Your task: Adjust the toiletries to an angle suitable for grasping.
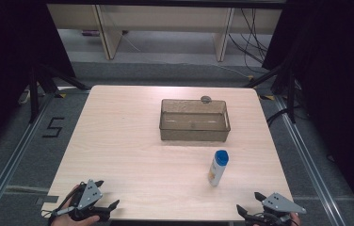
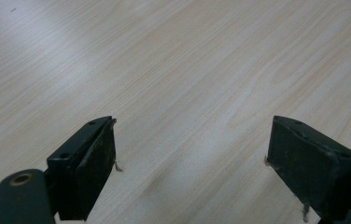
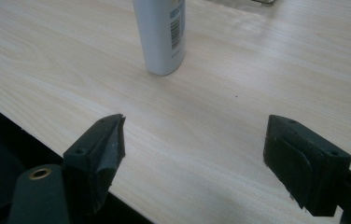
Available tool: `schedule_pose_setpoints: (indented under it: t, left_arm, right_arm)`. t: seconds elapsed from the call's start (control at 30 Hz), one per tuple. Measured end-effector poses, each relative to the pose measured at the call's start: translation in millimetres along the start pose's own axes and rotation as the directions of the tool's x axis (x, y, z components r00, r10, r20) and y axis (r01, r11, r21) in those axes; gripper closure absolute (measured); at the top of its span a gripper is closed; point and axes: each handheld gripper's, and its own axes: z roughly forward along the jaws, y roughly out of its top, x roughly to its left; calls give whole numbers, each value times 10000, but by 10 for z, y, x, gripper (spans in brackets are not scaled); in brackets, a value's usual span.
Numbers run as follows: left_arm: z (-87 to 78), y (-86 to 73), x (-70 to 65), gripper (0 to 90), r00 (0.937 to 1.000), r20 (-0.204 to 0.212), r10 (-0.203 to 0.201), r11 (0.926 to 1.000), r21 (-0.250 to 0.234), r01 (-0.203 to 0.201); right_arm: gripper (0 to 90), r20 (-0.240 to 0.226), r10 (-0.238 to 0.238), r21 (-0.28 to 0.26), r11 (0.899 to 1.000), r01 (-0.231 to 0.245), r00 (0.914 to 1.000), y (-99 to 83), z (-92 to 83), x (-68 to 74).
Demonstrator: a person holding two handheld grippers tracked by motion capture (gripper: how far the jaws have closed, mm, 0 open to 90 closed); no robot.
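Observation:
A white bottle (image 1: 218, 168) with a blue cap stands upright on the pale wooden table (image 1: 132, 155), right of centre. Its lower body (image 3: 160, 35), with a barcode on it, rises just ahead of my right gripper. Behind it sits a clear brownish plastic bin (image 1: 194, 120), which looks empty. My left gripper (image 1: 108, 195) hovers at the table's front left corner, open, with only bare wood between its fingers (image 2: 87, 163). At the front right edge my right gripper (image 1: 250, 203) is open too, nothing in it, over the table's edge (image 3: 193, 135).
A small dark round thing (image 1: 205, 99) lies just behind the bin's far rim. Black tripod legs (image 1: 38, 84) stand on the floor at both sides of the table. Wooden furniture legs (image 1: 109, 33) and cables (image 1: 250, 42) lie beyond the far edge.

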Motion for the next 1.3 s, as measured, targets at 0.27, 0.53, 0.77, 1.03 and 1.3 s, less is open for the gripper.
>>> schedule_pose_setpoints:
  t: [0.27, 0.53, 0.77, 1.03, 1.3]
  left_arm:
    - [-10, 2, 10, 149, 9999, 35, 130, 9999, 62, -130]
    - [1, 3, 6, 149, 10000, -5, 72, 10000, 22, -72]
    - [4, 4, 15, 149, 9999, -27, 163, 9999, 52, -162]
    - [5, 5, 12, 149, 9999, 71, 131, 9999, 19, -131]
    - [13, 6, 14, 149, 9999, 17, 106, 9999, 17, -106]
  right_arm:
    - [217, -87, 63, 61, 10000, -62, 9999, 2, 3, 12]
    - [217, -89, -42, 20, 10000, 42, 10000, 15, 16, 27]
    - [216, -144, -63, -148, 9999, 61, 9999, 65, 43, 52]
    - [206, -166, -92, -520, 9986, 83, 9998, 117, 49, 66]
    - [196, -189, -173, -849, 9963, 156, 9997, 222, 63, 137]
